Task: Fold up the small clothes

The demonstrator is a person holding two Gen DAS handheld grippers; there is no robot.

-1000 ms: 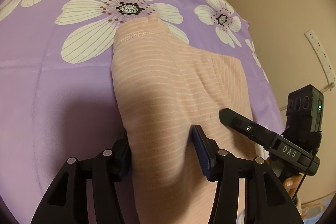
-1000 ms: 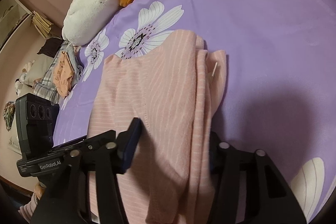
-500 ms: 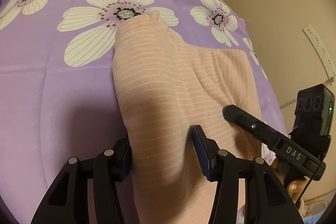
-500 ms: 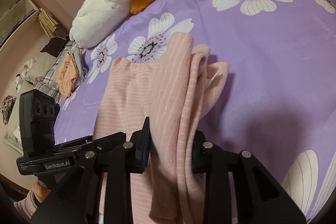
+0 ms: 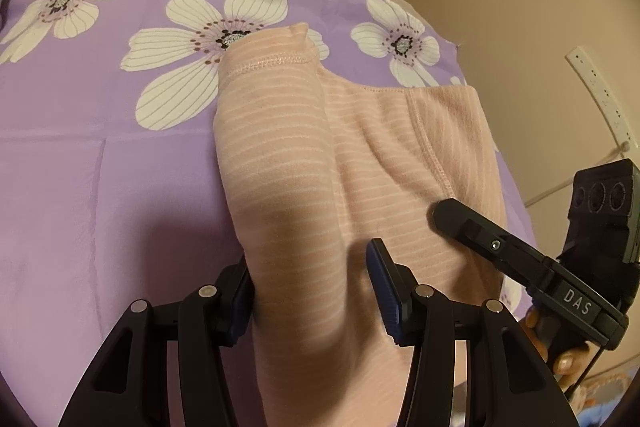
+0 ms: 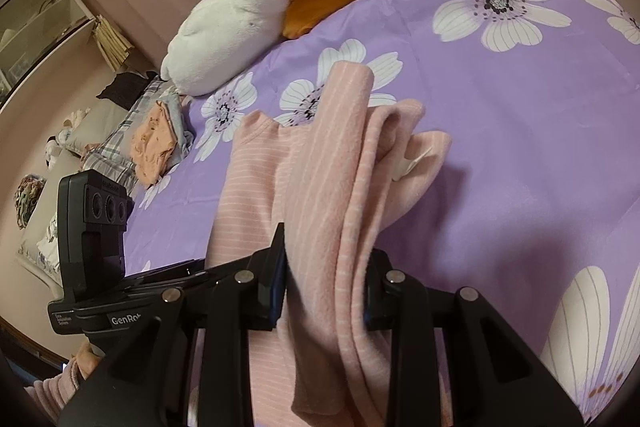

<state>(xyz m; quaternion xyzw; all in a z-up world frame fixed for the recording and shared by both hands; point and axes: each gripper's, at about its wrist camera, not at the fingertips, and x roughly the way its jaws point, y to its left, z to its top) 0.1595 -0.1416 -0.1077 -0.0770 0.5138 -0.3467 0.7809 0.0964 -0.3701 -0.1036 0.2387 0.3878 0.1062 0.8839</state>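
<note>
Pink striped fabric fills both wrist views: a small garment (image 5: 280,163) lies on a bed (image 5: 80,187) under a purple sheet printed with white flowers, its near edge lifted off the sheet by two hand-held grippers. The left gripper (image 5: 308,291) points steeply down, jaws at a middling width with a fold of the garment bunched between the blue pads. The right gripper (image 6: 324,291) also angles down and across the bed, jaws narrow and clamped on a thicker gathered roll of the same garment (image 6: 332,187), which drapes over and below them. In the left view the right gripper (image 5: 520,259) reaches in from the right, a fingertip (image 5: 568,363) of the person's hand showing beneath it; its body reads "DAS". In the right view the left gripper's body (image 6: 96,227) carries the partly hidden lettering "GenRob". A white and orange plush toy (image 6: 240,23) rests at the head of the bed, and folded clothes (image 6: 156,143) sit just off the sheet's left edge.
</note>
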